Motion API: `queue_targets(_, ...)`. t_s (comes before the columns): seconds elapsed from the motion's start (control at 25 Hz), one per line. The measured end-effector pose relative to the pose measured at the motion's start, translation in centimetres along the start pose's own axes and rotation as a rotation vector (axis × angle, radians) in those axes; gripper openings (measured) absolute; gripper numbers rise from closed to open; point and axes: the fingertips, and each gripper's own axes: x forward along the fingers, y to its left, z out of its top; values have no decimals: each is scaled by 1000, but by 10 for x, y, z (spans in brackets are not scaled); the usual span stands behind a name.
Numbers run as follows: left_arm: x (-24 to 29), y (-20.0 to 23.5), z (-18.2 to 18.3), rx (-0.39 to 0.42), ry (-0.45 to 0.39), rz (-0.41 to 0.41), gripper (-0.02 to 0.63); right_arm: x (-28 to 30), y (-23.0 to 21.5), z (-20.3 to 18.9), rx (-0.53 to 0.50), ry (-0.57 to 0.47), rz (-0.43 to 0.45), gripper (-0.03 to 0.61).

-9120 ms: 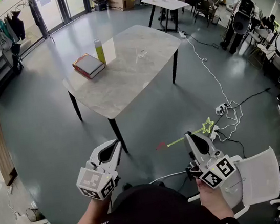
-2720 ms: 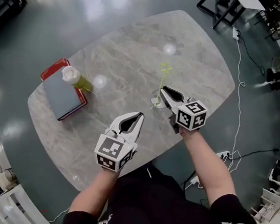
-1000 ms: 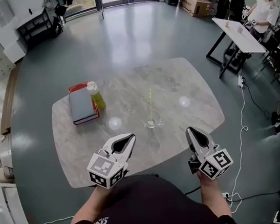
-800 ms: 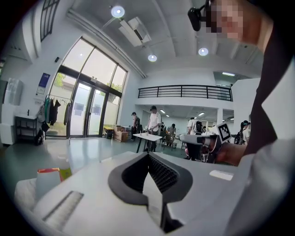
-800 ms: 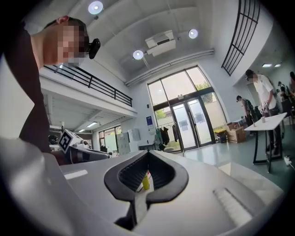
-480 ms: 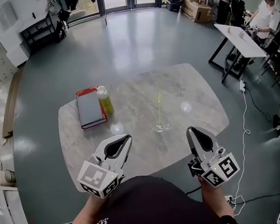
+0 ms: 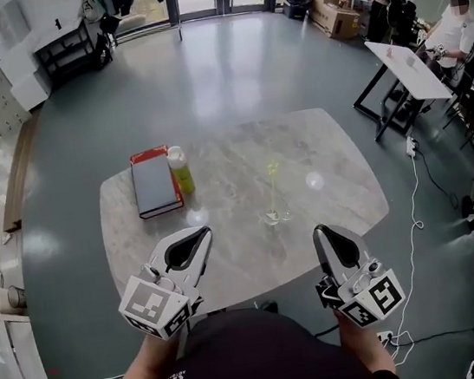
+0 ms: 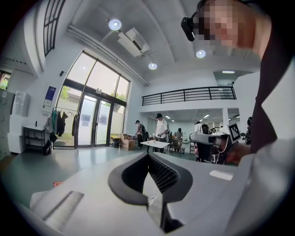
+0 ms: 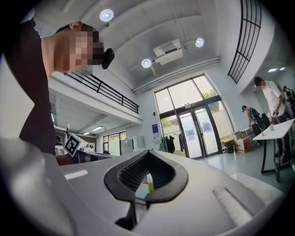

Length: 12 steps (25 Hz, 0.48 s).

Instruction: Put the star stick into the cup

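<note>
The yellow-green star stick [image 7: 273,190] stands upright in the small clear cup [image 7: 274,217], its star on top, near the middle of the marble table [image 7: 340,178]. Both grippers hang in front of the table's near edge, close to my body and apart from the cup. My left gripper [image 7: 198,233] is shut and holds nothing. My right gripper [image 7: 321,234] is also shut and empty. In the left gripper view the left gripper [image 8: 148,156] shows closed jaws around an oval hole. The right gripper [image 9: 148,154] looks the same in its own view.
A grey book with a red cover edge [image 7: 154,184] lies at the table's left, with a yellow-green bottle [image 7: 181,168] beside it. A white table [image 7: 407,59] with people stands at the back right. Cables [image 7: 414,203] run across the floor on the right.
Earlier my right gripper held the star stick and brought it over the cup. It has let go, and the stick now stands in the cup. Both grippers have drawn back toward me.
</note>
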Motion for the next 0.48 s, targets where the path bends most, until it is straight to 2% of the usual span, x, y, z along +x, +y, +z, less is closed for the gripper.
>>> queue_targets(0.48,6,4,-3,-6,8,-32,3,6,7,-13,12,38,1,12)
